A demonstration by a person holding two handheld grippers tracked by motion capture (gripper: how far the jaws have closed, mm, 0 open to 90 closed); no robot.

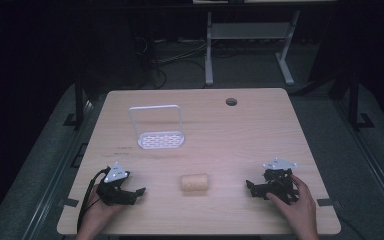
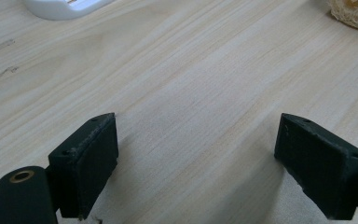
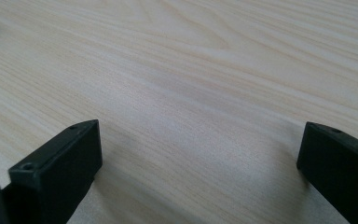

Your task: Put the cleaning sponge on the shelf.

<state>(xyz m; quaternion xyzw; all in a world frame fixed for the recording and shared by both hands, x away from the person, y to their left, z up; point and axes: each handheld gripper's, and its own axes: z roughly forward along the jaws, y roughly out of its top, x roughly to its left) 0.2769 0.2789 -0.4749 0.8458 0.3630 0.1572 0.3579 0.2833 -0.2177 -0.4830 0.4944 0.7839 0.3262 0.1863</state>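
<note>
One pale wooden table (image 1: 260,130) carries two loose things and two grippers, each held by one hand coming in from the near edge. The single loofah roll (image 1: 194,182), a short tan cylinder lying on its side, rests near the front edge about midway between the two grippers, touching neither. In the left gripper view a corner of the same loofah roll (image 2: 354,13) shows at the top right, well ahead of the jaws and off to one side. The one white soap rack (image 1: 157,132), a perforated oval base with a tall wire loop standing upright over it, sits farther back on the left half of the table, well apart from the roll; its rounded white rim (image 2: 63,7) peeks in at the top left of the left gripper view. The left gripper (image 1: 136,192) rests low over the table at the front left, its two black jaws spread wide with only bare wood grain between them. The right gripper (image 1: 252,189) sits at the front right, pointing inward towards the roll, and its two jaws also stand wide apart over bare wood, holding nothing. Each gripper bears one grey three-cornered plate on top, and a black cable trails from the left one off the near edge. One round hole (image 1: 231,102) pierces the table top near its far right corner.
</note>
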